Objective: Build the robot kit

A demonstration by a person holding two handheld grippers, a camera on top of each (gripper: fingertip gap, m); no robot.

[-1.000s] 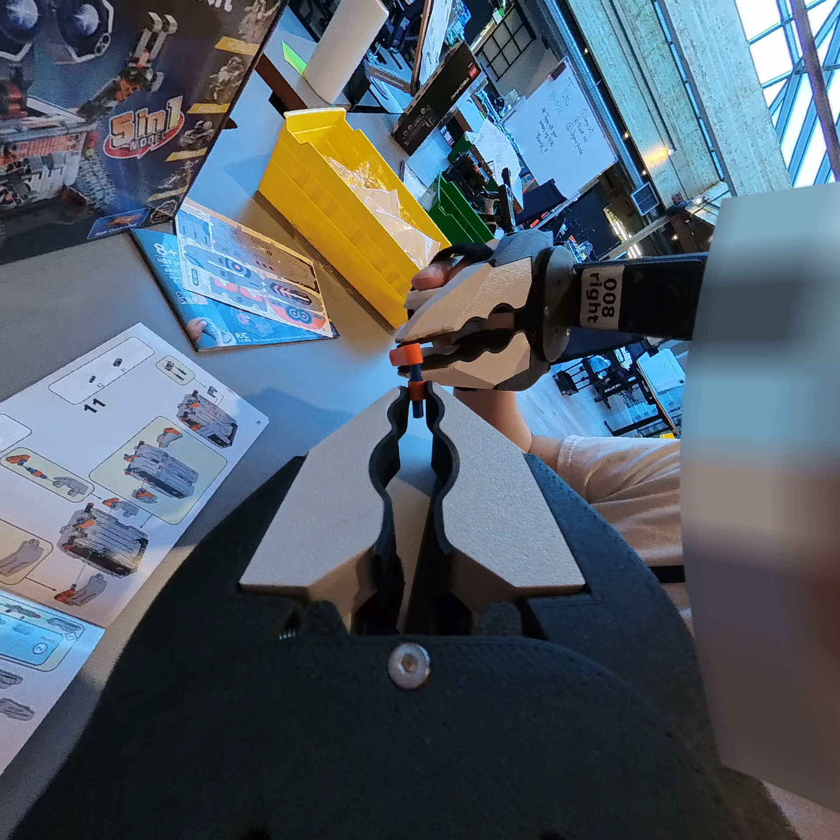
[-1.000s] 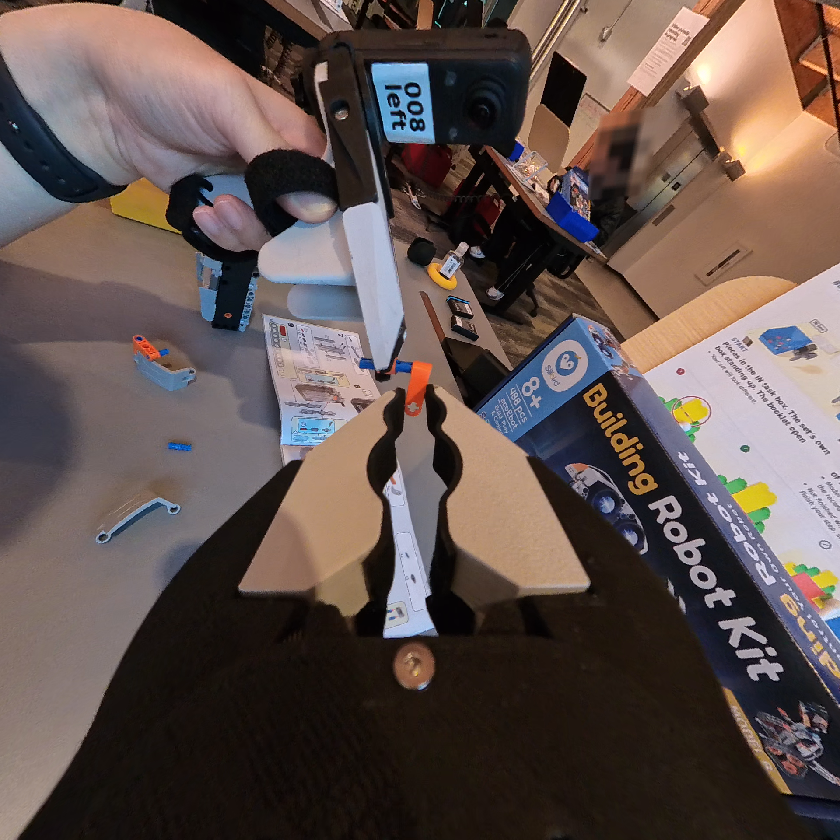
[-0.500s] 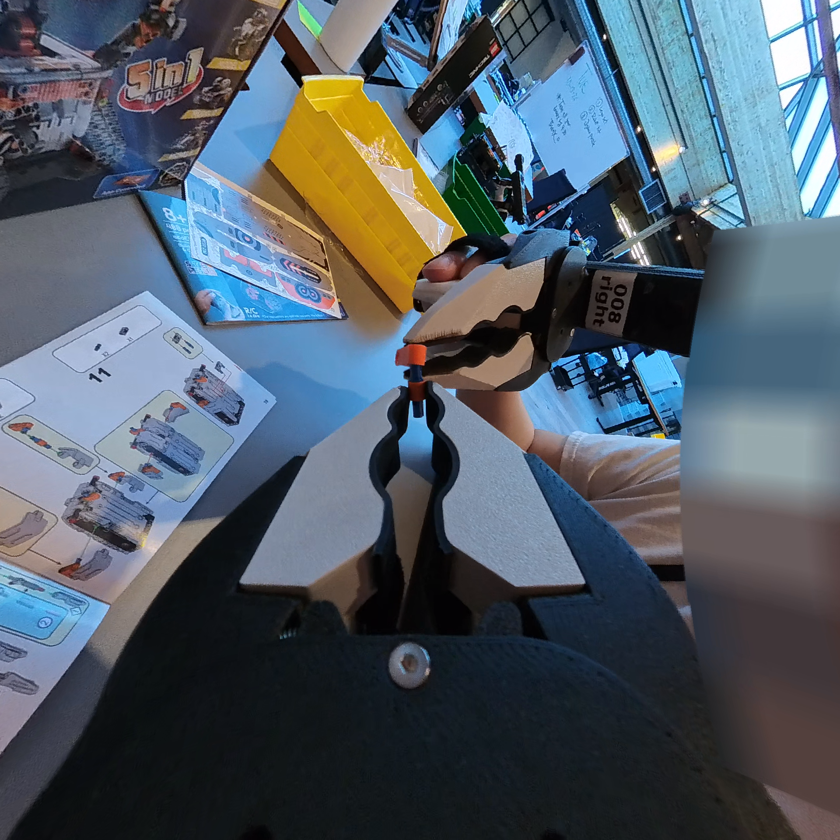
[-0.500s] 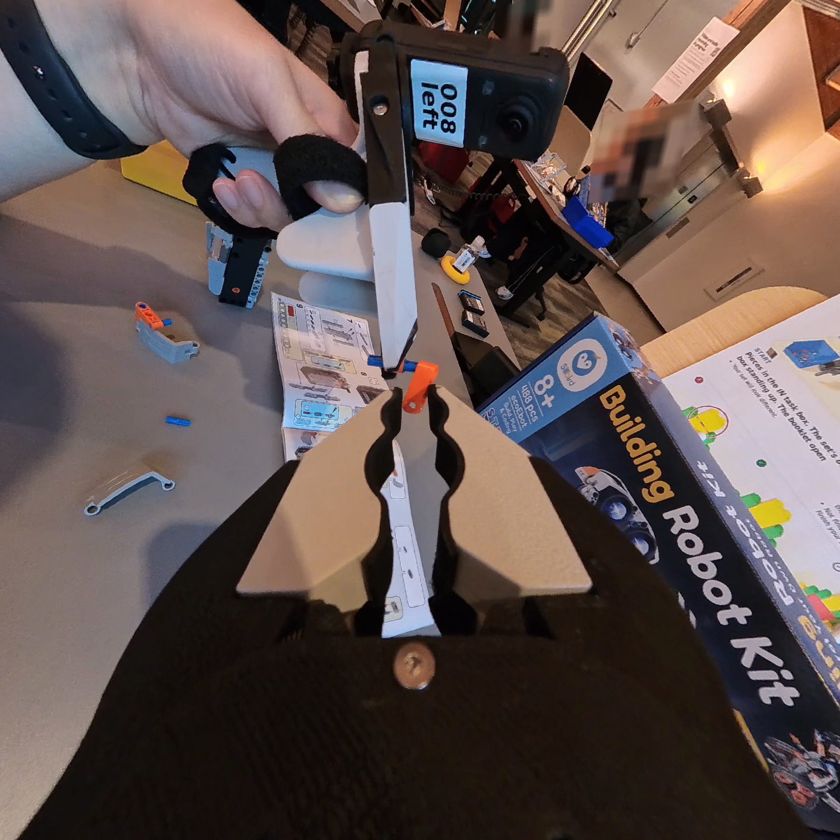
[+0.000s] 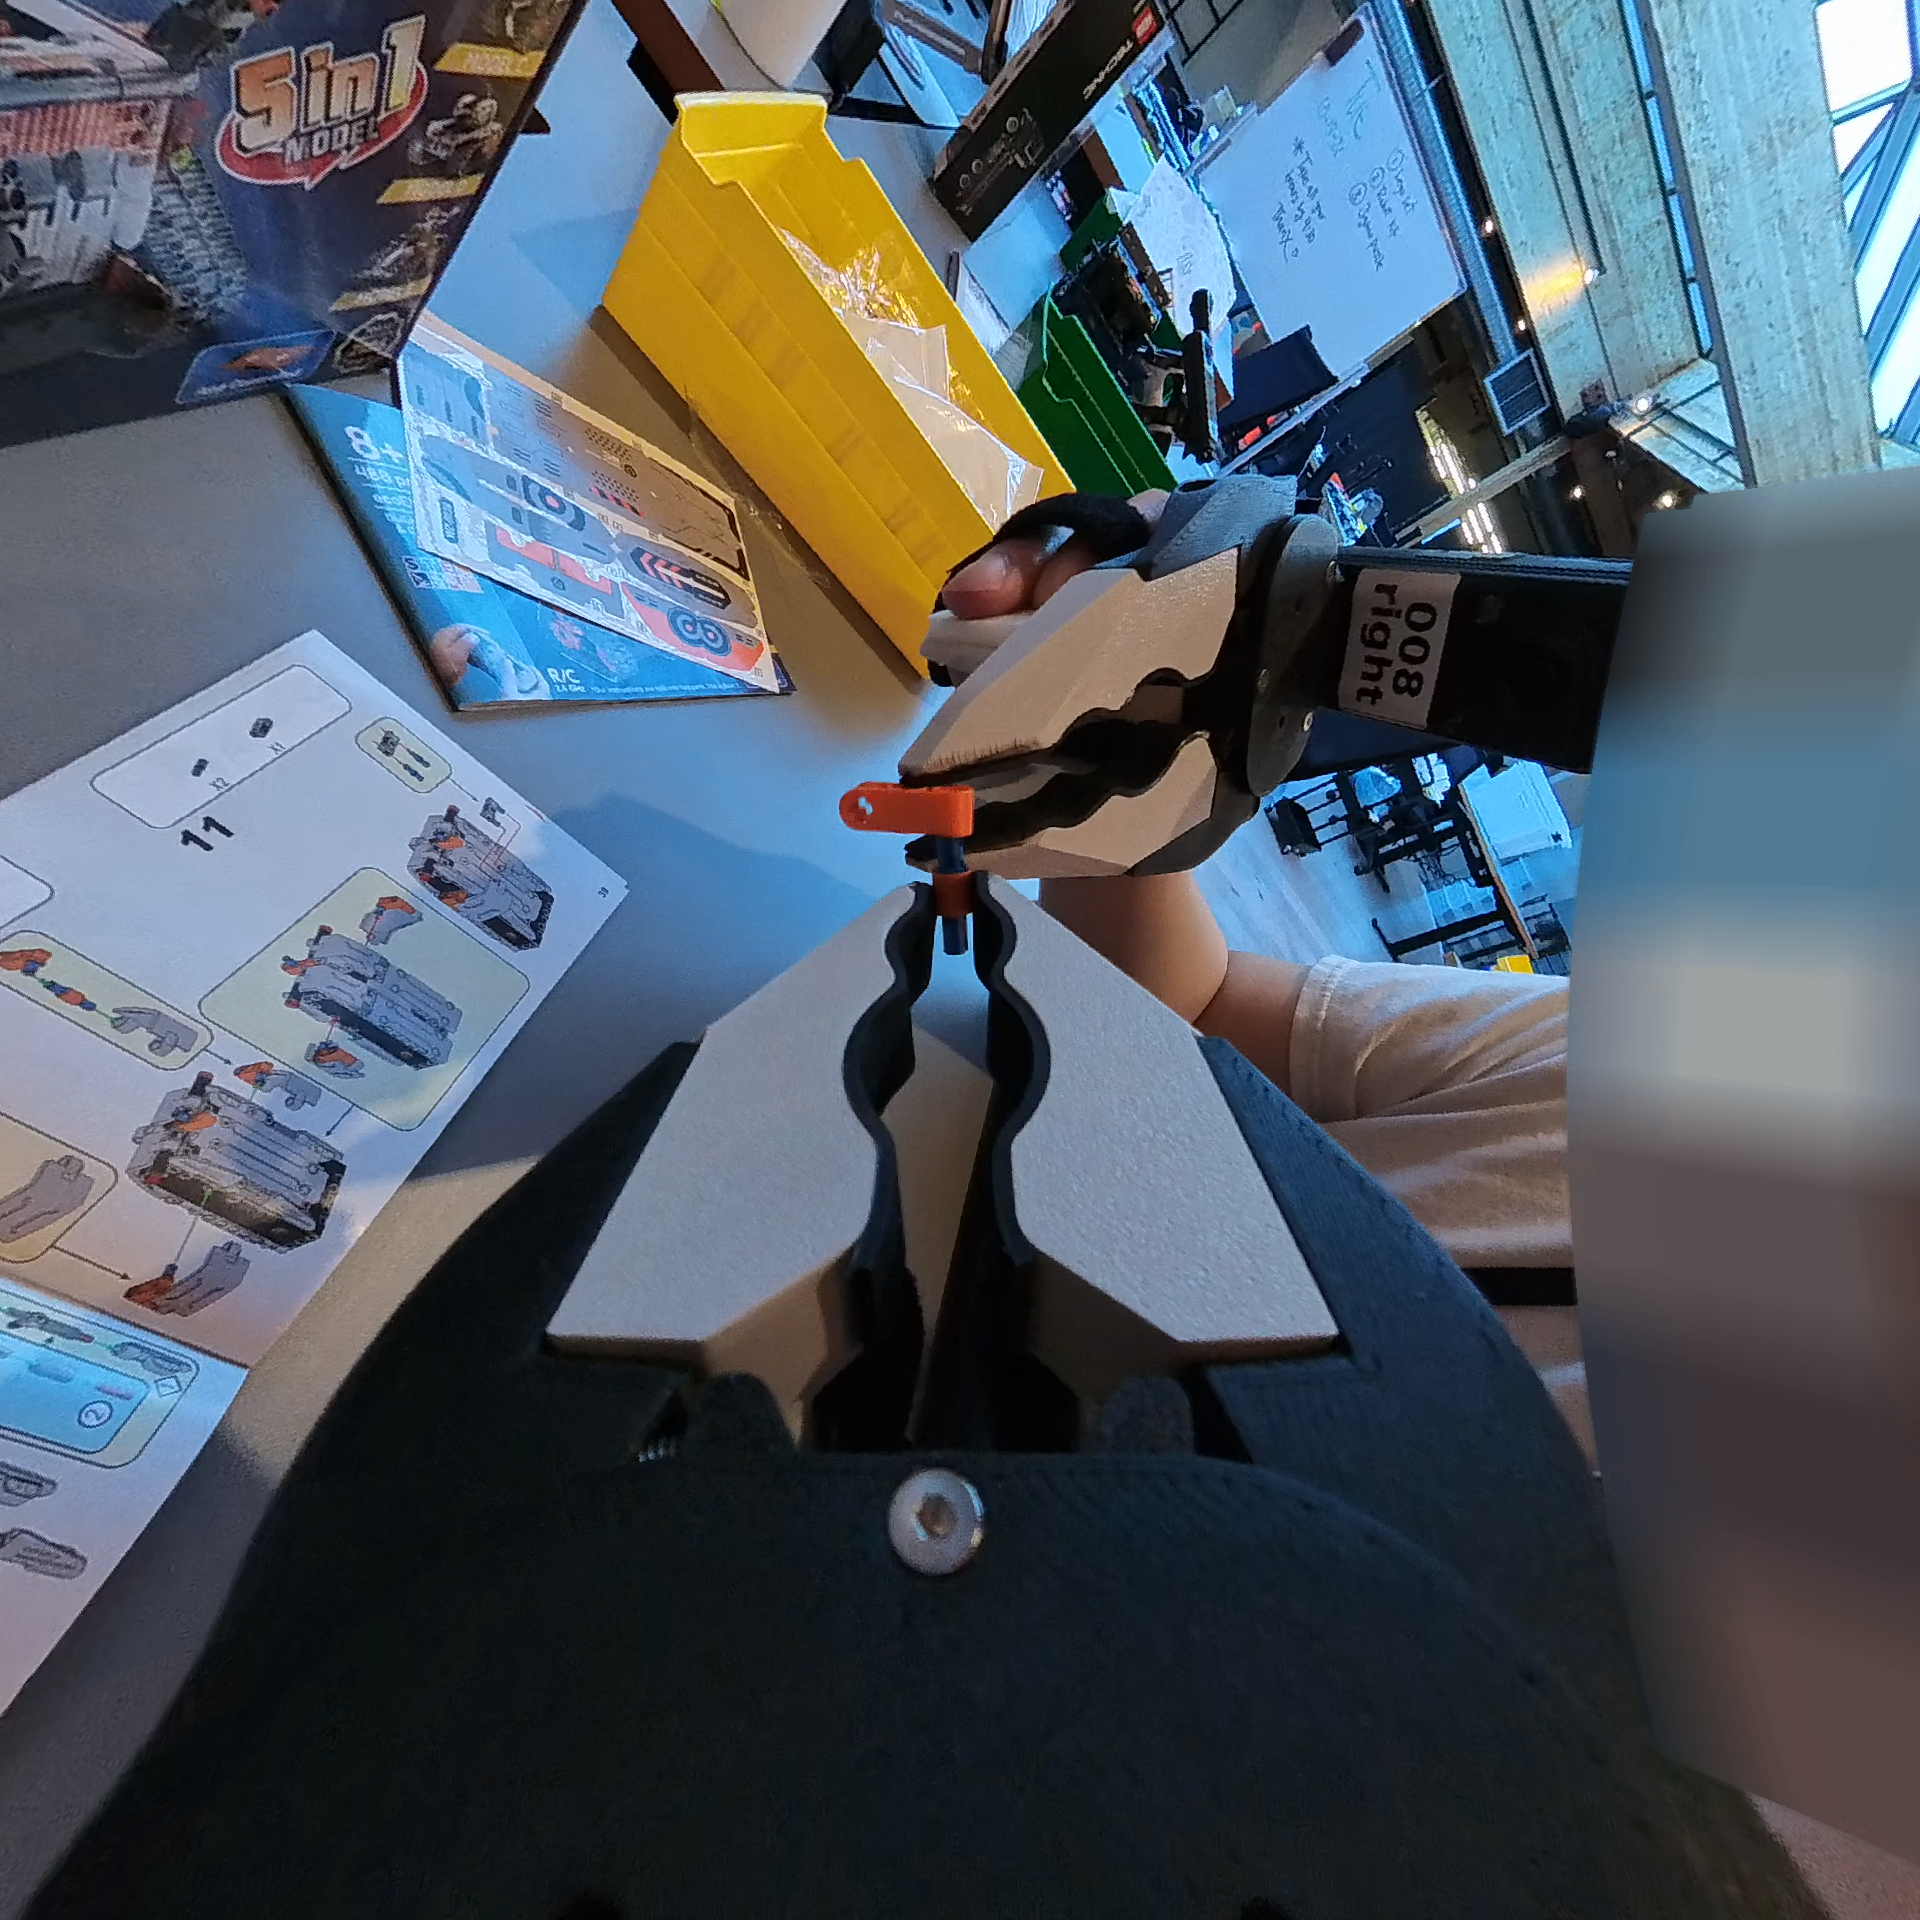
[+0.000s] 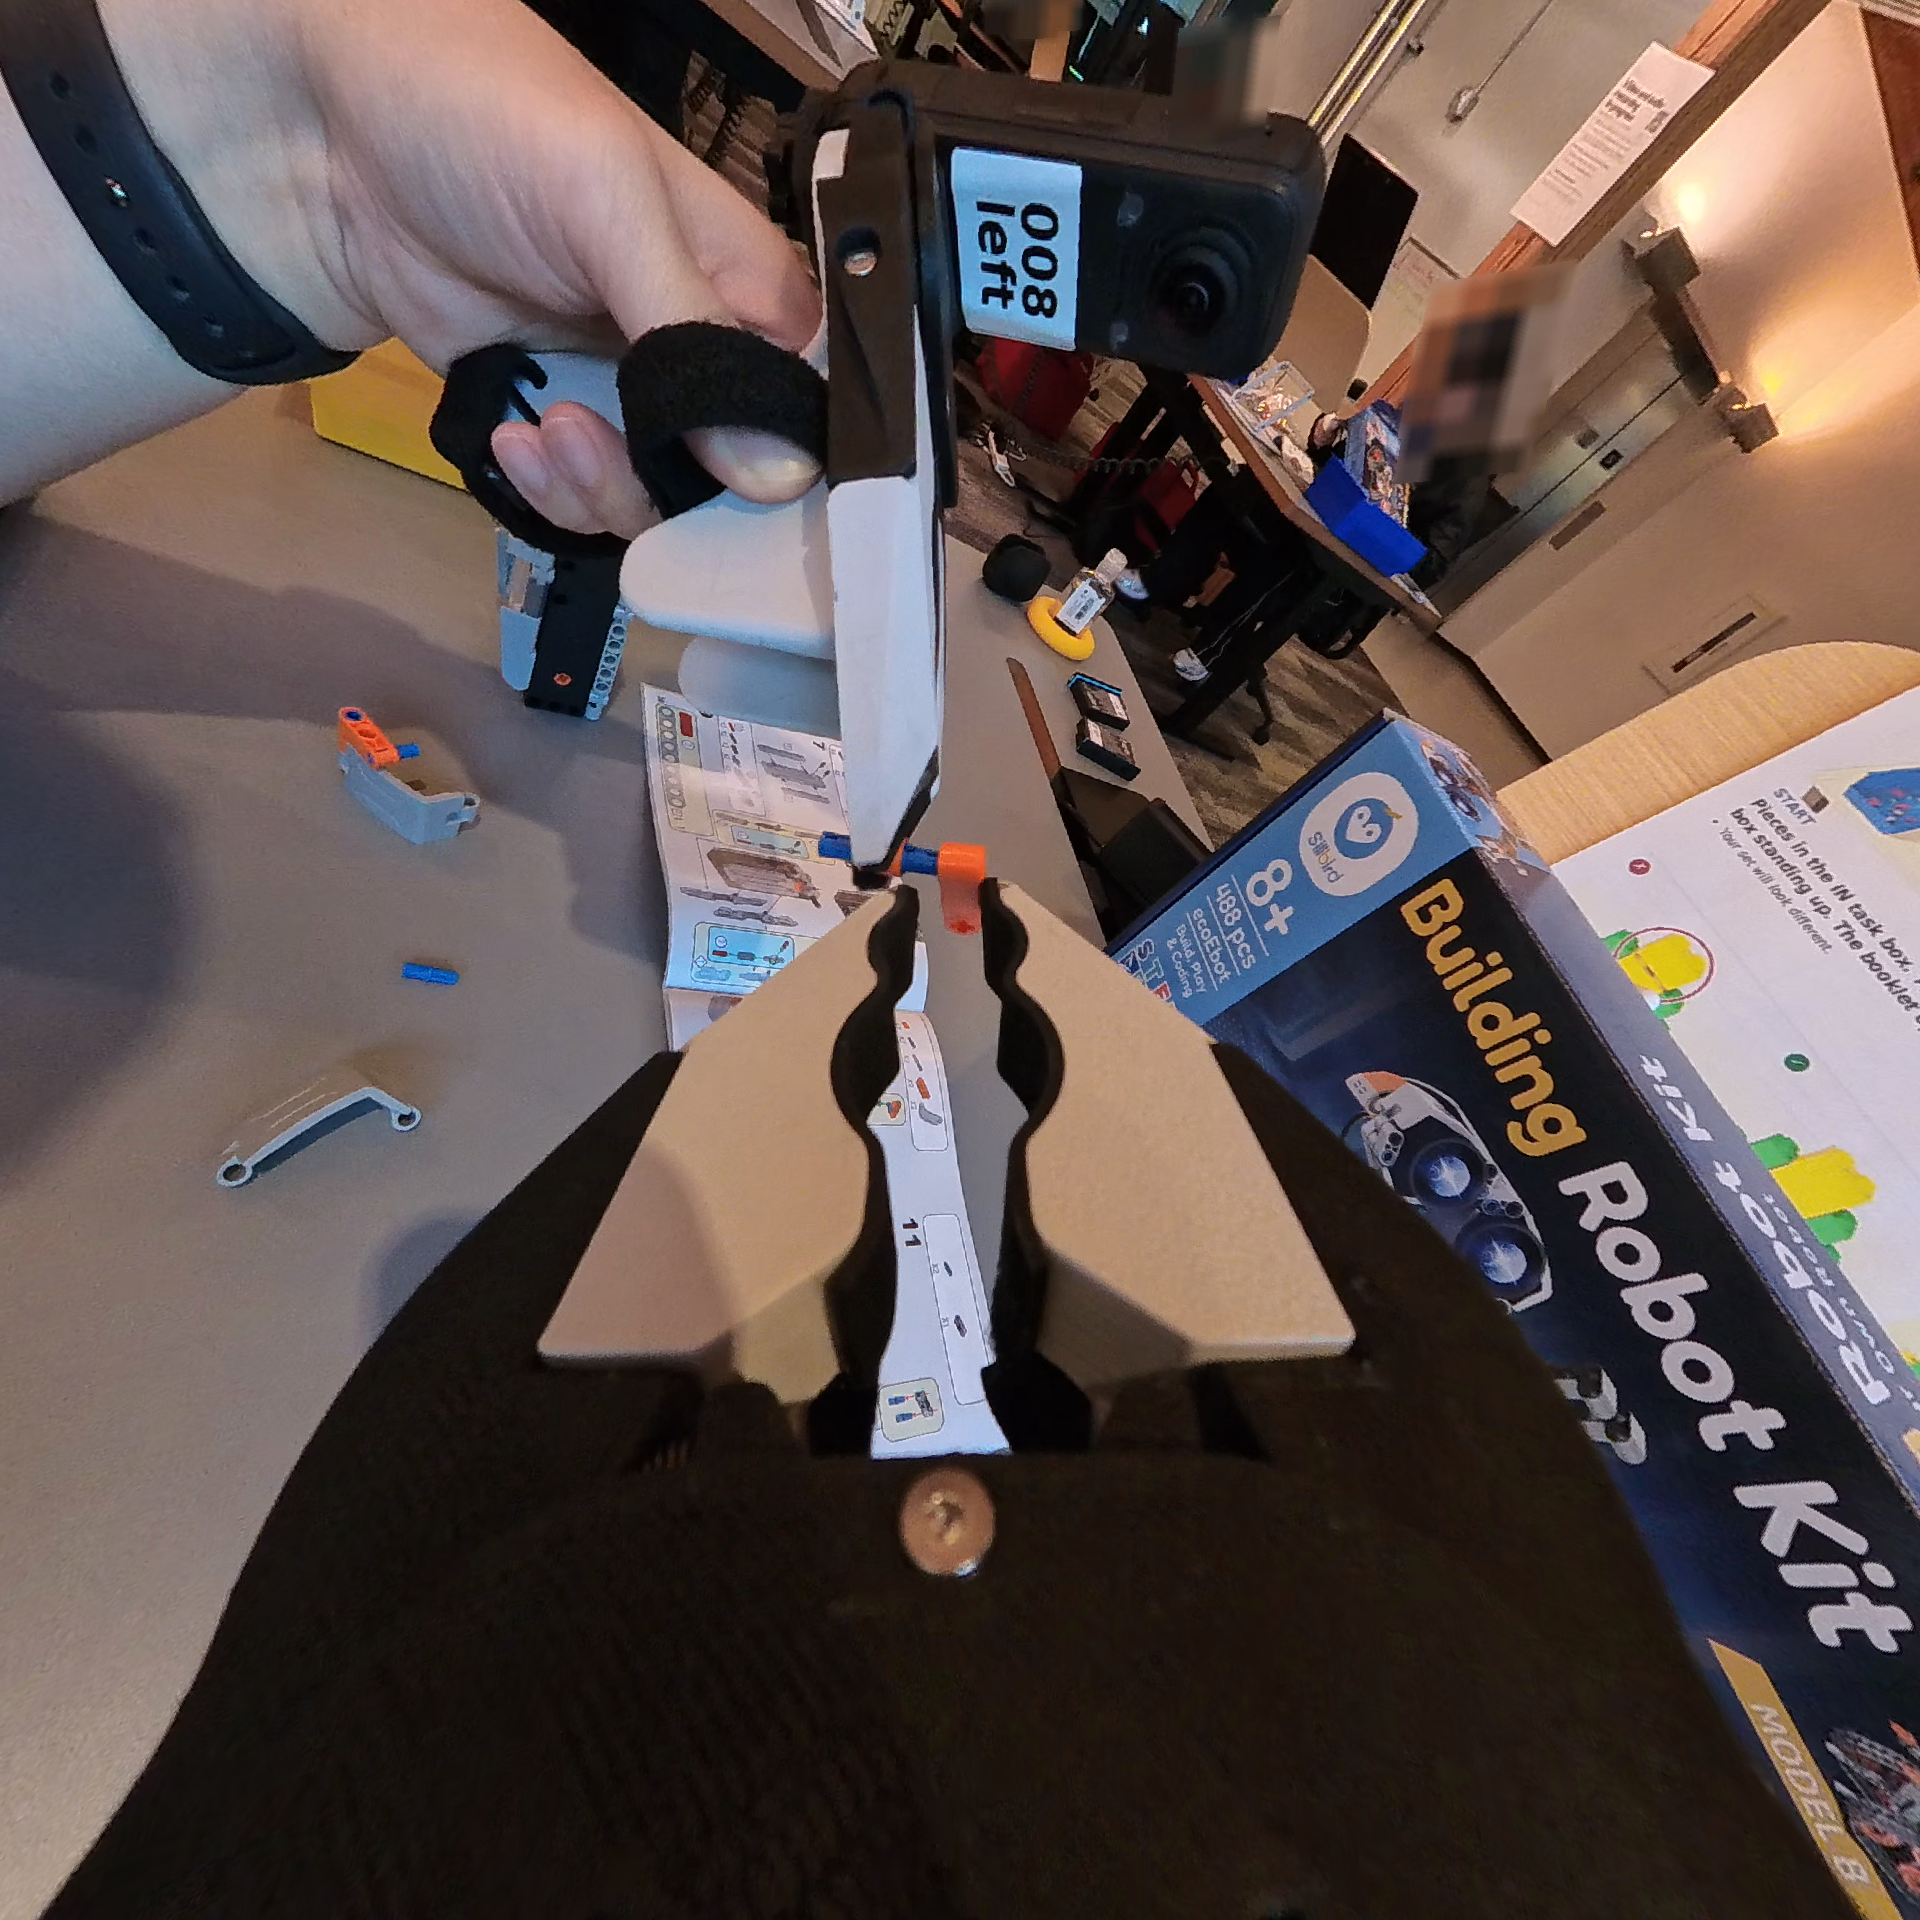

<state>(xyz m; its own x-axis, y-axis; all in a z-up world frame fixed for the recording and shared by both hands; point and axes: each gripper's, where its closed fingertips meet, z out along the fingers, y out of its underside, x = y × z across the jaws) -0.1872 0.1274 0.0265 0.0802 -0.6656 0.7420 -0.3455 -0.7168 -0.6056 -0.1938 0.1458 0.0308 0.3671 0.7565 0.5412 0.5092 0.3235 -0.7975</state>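
Left gripper (image 5: 948,902) clamped on blue pin (image 5: 953,928), tips closed around it. Right gripper (image 6: 948,891) clamped on orange connector (image 6: 961,883), tips pinched on its lower end. Both parts held in the air above the table (image 6: 260,1351), between the grippers, over the instruction sheet (image 5: 291,997). Pin already seated in connector's end hole.

Risks, as judged: thin grip on a short pin, so any twist between the grippers could rotate it in the pads or pop it free; dropped part could bounce toward loose blue pin (image 6: 429,972) and grey arm (image 6: 312,1127).

Left view: pin's long axis running straight out from the tips; connector's long axis crosswise, free end pointing left toward the sheet.
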